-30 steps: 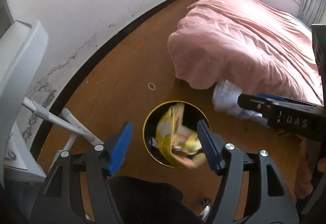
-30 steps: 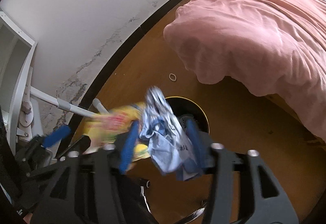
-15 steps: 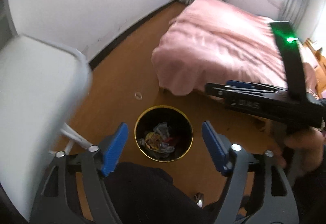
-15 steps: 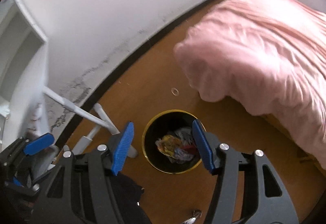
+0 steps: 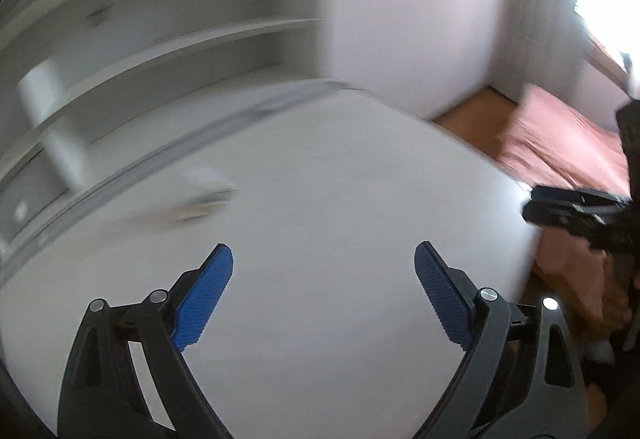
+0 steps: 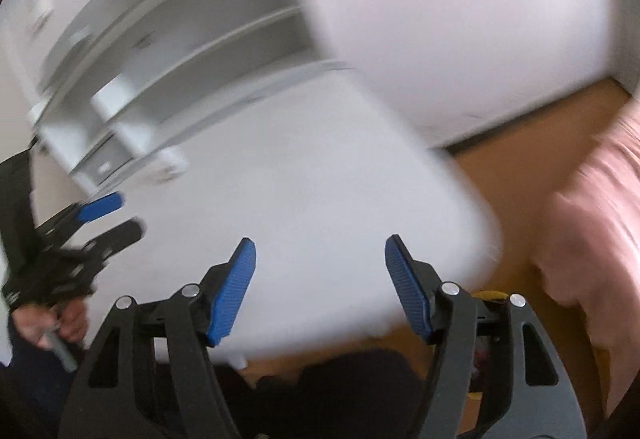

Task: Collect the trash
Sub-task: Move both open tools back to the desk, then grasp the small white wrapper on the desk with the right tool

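Both hand-held grippers, left (image 5: 323, 295) & right (image 6: 320, 289), jaws opening w/ nothing between, over white desk (image 5: 340, 199); bin's yellow rim (image 6: 490, 295) barely visible.

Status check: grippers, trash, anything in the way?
Left gripper and right gripper empty, jaws opening. No trash in view, frames blurred. White desk fills both views.
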